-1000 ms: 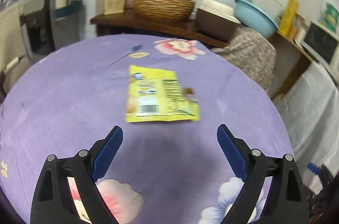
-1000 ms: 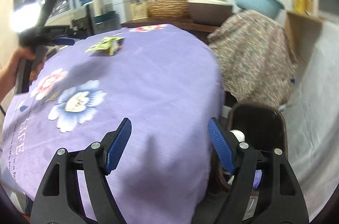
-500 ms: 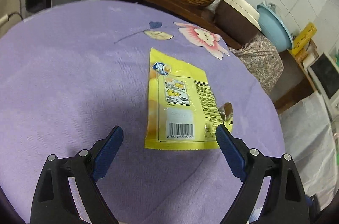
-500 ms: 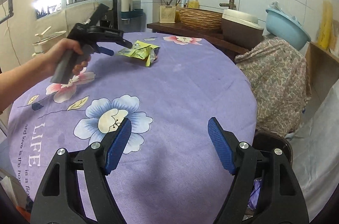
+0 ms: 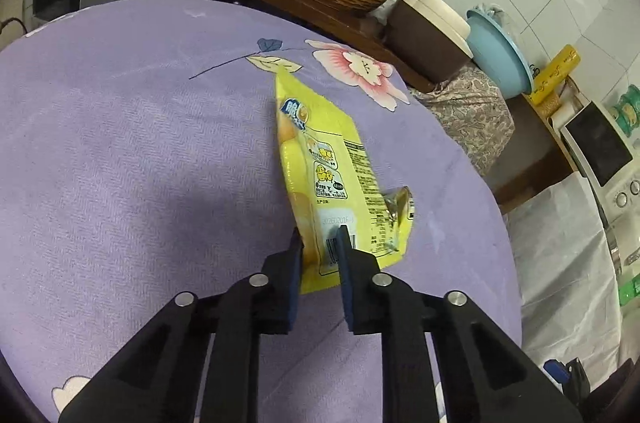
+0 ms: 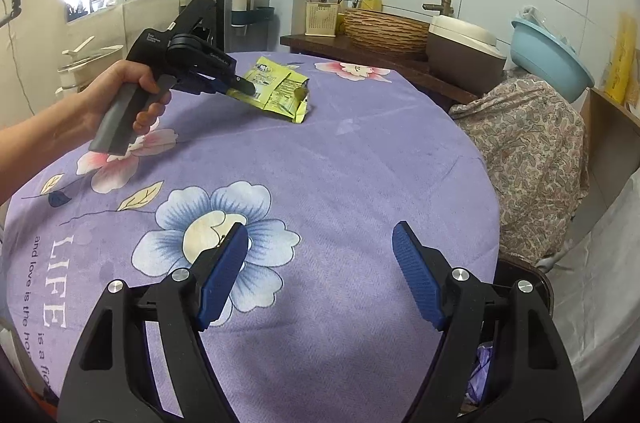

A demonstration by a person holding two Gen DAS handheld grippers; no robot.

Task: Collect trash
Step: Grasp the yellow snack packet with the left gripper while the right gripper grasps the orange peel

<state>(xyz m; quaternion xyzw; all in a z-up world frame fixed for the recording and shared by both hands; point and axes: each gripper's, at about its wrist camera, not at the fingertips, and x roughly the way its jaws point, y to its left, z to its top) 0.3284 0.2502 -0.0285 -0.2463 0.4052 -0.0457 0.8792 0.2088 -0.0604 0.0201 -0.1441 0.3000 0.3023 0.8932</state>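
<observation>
- The yellow snack wrapper (image 5: 320, 179) is lying on the purple flowered tablecloth (image 5: 132, 151), toward the far right part of the round table, and its near end is already lifted a bit.
- The left gripper (image 5: 319, 243) has just been closing and is now clenched on the wrapper's near short edge, right around the barcode, so the pinch looks done.
- The wrapper's long axis runs pretty much straight away from the claw, near to far, so the rest of it is expected to trail off the cloth when lifted.
- The torn silvery corner on the right side is left hanging loose, might flap.
- The right gripper (image 6: 318, 263) is held released, nothing between its blue pads (image 6: 224, 271), well apart from the wrapper over the near edge of the table.
- A dark bin (image 6: 524, 287) is seen just past the table's near right edge, beside the right gripper, so the carry is probably headed that way.
- The left hand (image 6: 120, 91) is clearly the nearer one to the wrapper.
</observation>
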